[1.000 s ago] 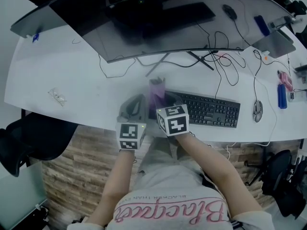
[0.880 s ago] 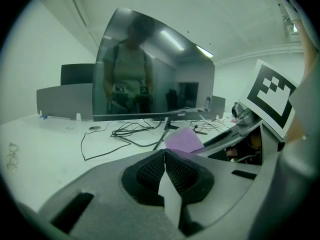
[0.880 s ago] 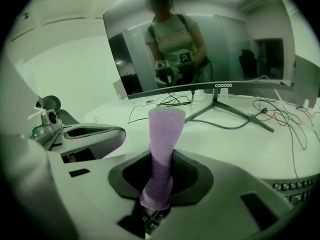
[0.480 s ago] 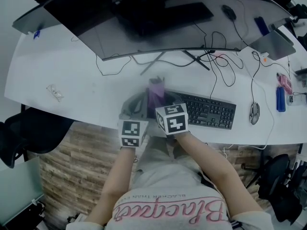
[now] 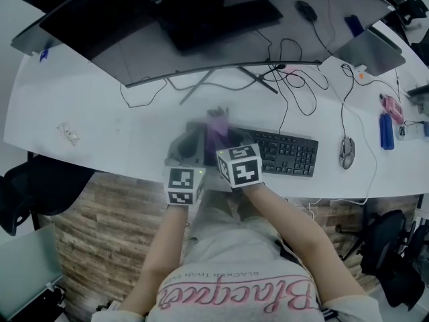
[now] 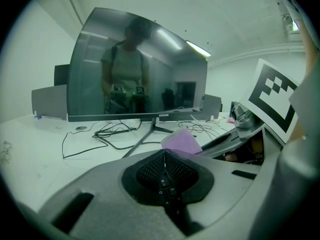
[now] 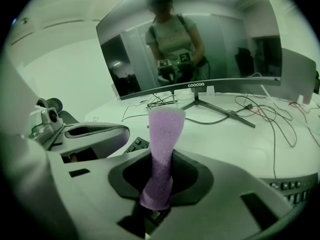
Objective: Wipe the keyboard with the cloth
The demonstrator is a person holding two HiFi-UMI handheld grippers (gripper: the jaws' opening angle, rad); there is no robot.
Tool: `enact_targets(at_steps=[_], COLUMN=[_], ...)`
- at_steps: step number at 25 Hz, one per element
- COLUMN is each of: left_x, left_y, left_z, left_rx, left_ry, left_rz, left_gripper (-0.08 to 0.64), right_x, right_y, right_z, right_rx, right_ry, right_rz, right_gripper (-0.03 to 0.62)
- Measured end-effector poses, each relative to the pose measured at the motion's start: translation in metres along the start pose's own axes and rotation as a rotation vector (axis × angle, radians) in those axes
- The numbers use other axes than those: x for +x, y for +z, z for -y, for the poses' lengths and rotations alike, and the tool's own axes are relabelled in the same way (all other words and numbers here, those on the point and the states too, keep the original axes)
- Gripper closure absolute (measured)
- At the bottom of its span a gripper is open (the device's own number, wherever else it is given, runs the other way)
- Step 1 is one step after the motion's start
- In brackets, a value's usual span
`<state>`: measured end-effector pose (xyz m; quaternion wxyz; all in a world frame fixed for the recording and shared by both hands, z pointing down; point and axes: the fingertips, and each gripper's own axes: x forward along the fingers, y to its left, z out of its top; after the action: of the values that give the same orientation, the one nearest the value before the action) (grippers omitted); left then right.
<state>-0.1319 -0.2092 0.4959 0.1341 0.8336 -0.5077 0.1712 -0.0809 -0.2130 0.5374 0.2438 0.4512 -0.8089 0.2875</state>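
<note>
A black keyboard [image 5: 281, 153] lies on the white desk [image 5: 114, 123] in front of a curved monitor [image 5: 194, 29]. My right gripper [image 5: 222, 139] is shut on a purple cloth [image 5: 216, 127], which stands up out of its jaws [image 7: 162, 149] above the keyboard's left end. The left gripper [image 5: 190, 143] sits close beside it on the left, shut with nothing in it. In the left gripper view, the keyboard's keys [image 6: 167, 191] show below the closed pads. The cloth [image 6: 181, 141] shows just beyond them.
Several cables [image 5: 295, 79] run from the monitor stand [image 5: 201, 86] behind the keyboard. A mouse [image 5: 346, 151] lies right of it, and a blue item [image 5: 385, 131] further right. A small packet [image 5: 67, 133] lies far left. Office chairs [image 5: 40, 193] stand by the desk's front edge.
The desk, keyboard and mouse have slid a little left in the head view, while both grippers keep their place in it. The cloth stays in the right gripper.
</note>
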Motion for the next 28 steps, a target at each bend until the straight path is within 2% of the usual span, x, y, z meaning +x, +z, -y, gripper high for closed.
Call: enact_targets(at_steps=[12,22,28], left_x=[0.015,0.026,0.035], left_y=[0.002,0.005,0.009], left_z=[0.051,0.09,0.113], left_rx=[0.02,0.081,0.077], left_ry=[-0.028,-0.039,-0.054], left_rz=[-0.015,-0.042,-0.045], left_gripper=[0.554,0.554,0.554], right_x=[-0.027,-0.051,-0.066], right_y=[-0.013,-0.024,-0.03], right_z=[0.042,0.077,0.1], right_rx=[0.029,0.051,0.073], right_ry=[-0.014,-0.02,-0.032], right_rz=[-0.004,0.006,0.007], right_gripper=[0.508,0.508,0.508])
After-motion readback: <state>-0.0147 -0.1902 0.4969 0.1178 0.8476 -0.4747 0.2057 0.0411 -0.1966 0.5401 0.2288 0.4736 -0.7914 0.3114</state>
